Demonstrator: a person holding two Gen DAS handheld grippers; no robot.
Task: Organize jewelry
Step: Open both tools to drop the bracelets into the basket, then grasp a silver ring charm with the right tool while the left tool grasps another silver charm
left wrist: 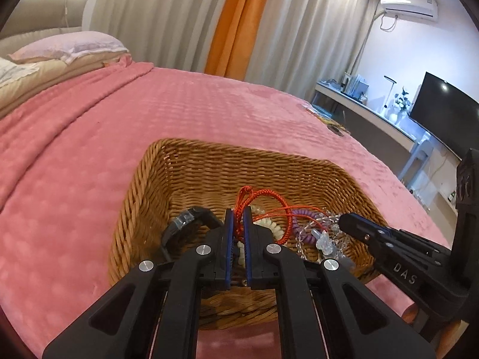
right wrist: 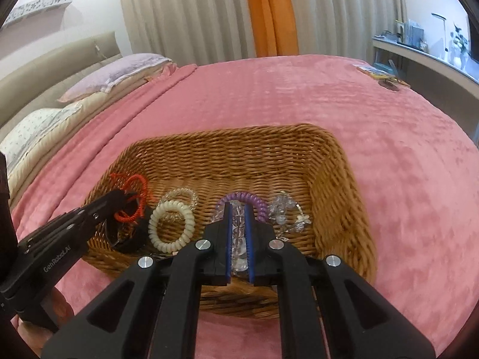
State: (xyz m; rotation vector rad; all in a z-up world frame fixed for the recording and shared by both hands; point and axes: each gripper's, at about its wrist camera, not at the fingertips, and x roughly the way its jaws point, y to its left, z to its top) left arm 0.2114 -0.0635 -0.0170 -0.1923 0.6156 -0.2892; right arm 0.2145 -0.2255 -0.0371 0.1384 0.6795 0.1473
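Note:
A woven wicker basket sits on the pink bedspread. It holds a red cord bracelet, a cream coil hair tie, a purple coil hair tie, a clear bead bracelet and clear hair clips. My left gripper is shut on the red cord bracelet; it also shows in the right wrist view. My right gripper is shut on the clear bead bracelet; it also shows in the left wrist view.
A black watch lies at the basket's left side. Pillows lie at the head of the bed. Small items lie on the far bed corner. A desk with a monitor stands to the right.

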